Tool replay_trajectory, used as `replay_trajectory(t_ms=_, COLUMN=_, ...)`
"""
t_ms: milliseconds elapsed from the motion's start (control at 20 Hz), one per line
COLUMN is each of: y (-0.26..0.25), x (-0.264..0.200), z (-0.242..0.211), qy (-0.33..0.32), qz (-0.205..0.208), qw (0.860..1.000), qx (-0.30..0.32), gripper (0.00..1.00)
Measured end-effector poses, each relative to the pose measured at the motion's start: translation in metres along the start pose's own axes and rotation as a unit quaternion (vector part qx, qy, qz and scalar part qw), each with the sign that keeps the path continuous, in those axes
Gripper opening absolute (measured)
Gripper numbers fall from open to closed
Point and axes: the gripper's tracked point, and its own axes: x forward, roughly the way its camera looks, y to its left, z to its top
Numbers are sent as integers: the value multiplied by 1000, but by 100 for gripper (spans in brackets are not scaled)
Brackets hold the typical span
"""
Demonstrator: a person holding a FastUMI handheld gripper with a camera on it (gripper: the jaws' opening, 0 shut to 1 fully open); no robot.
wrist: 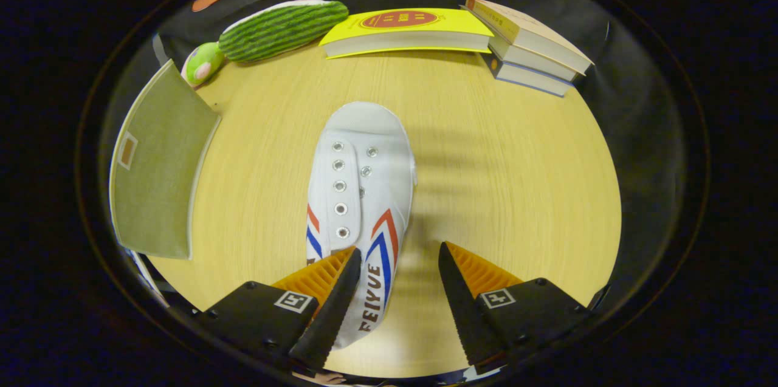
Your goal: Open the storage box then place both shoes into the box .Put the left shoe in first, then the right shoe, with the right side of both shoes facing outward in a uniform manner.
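Gripper view | hand-held gripper (398, 265) fingers spread wide, gripping nothing | white canvas shoe (358, 192) on wooden worktop (498, 180), heel by one finger, toe pointing away | olive fabric storage box (159, 168) off to one side | beyond: watermelon plush (281, 28), yellow book (404, 31), book stack (529, 47)

A staged recording booth is shown, not a real home. A light wooden table (486, 192) is enclosed by a black cloth wall (632, 107), and household things are arranged along its far edge: books (529, 47), a plush toy (273, 31), a fabric box (158, 162).
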Motion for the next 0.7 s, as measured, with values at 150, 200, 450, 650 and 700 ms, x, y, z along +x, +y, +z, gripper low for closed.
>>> replay_trajectory(t_ms=150, y=1, x=0, z=-2, qy=14, qz=15, qw=1000, qx=21, gripper=85)
replay_trajectory(t_ms=200, y=1, x=0, z=0, qy=14, qz=13, qw=1000, qx=16, gripper=85)
replay_trajectory(t_ms=450, y=15, x=0, z=0, qy=11, qz=-33, qw=999, qx=-32, gripper=65)
replay_trajectory(t_ms=650, y=12, x=-7, z=2, qy=-2, qz=-36, qw=999, qx=-12, gripper=28)
replay_trajectory(t_ms=700, y=10, x=-12, z=0, qy=-2, qz=-29, qw=1000, qx=5, gripper=23)
